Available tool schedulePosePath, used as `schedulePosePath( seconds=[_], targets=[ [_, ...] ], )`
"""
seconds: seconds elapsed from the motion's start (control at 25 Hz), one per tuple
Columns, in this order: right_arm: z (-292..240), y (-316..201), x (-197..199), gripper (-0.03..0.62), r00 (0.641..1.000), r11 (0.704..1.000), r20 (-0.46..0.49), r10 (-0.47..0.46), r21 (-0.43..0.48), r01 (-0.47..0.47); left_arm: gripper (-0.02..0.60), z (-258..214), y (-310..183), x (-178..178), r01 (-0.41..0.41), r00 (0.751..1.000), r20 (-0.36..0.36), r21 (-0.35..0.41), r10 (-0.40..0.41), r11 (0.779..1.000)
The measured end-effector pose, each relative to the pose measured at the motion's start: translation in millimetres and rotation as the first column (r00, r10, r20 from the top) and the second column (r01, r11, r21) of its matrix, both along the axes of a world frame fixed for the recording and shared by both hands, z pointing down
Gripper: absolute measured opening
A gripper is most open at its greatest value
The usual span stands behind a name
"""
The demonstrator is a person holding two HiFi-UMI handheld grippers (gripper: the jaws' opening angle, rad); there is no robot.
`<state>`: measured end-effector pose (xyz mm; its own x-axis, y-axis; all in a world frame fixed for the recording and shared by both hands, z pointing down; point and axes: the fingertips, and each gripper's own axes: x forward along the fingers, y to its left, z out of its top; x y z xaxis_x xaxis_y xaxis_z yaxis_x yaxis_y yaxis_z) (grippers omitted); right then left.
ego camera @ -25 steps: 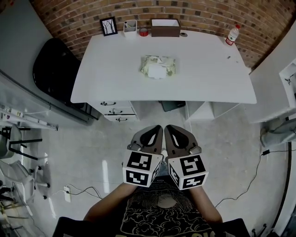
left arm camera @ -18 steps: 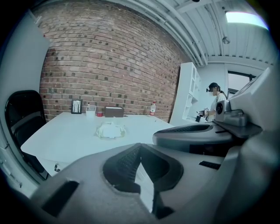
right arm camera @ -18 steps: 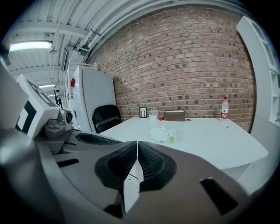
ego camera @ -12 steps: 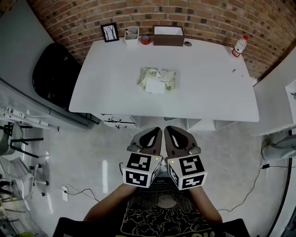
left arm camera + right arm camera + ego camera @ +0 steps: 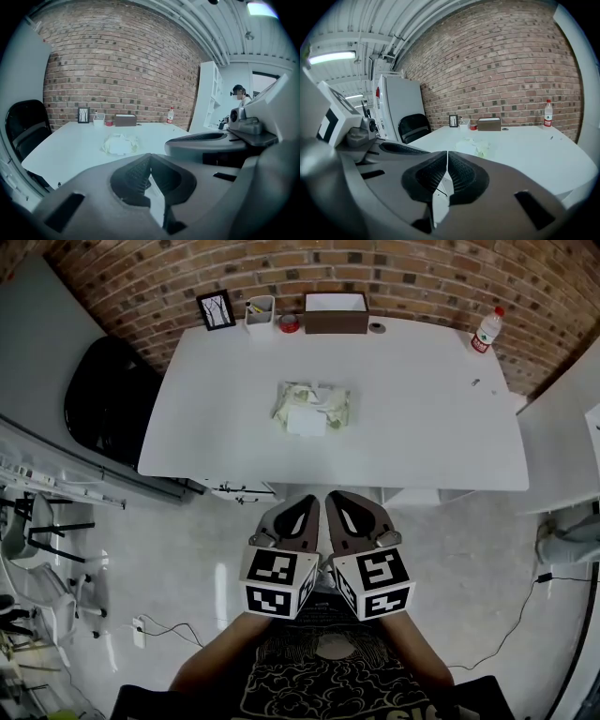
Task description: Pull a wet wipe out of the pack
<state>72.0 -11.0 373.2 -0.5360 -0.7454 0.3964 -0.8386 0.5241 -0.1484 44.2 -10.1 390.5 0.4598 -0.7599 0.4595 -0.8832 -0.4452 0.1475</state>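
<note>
A black chair (image 5: 108,399) stands off the left edge of the white table (image 5: 422,418), so the near edge is free to stand at. Along the far edge, against the brick wall and out of the working area, sit a picture frame (image 5: 217,309), a small white holder (image 5: 260,313), a brown tissue box (image 5: 336,311) and, at the far right corner, a water bottle (image 5: 486,329). The wet wipe pack (image 5: 312,406) lies alone near the middle of the table, its white flap on the side toward the person, probably placed so that both grippers can get at it. The left gripper (image 5: 302,507) and right gripper (image 5: 343,505) are held side by side close to the body, short of the near edge, each with its jaws pressed together on nothing. The pack is untouched.
</note>
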Motion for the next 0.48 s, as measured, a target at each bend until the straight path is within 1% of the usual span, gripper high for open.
schedulePosePath(
  seconds=[0.2, 0.48],
  targets=[
    [0.8, -7.2, 0.6, 0.018, 1.000, 1.000, -0.010, -0.011, -0.002, 0.011, 0.012, -0.7, -8.7, 3.2, -0.001, 1.000, -0.004, 0.002, 0.001, 1.000],
    [4.9, -32.0, -10.2, 0.018, 1.000, 1.000, -0.022, -0.018, -0.008, 0.018, 0.012, 4.7, -34.8, -6.9, 0.005, 1.000, -0.016, -0.010, -0.006, 1.000]
  ],
)
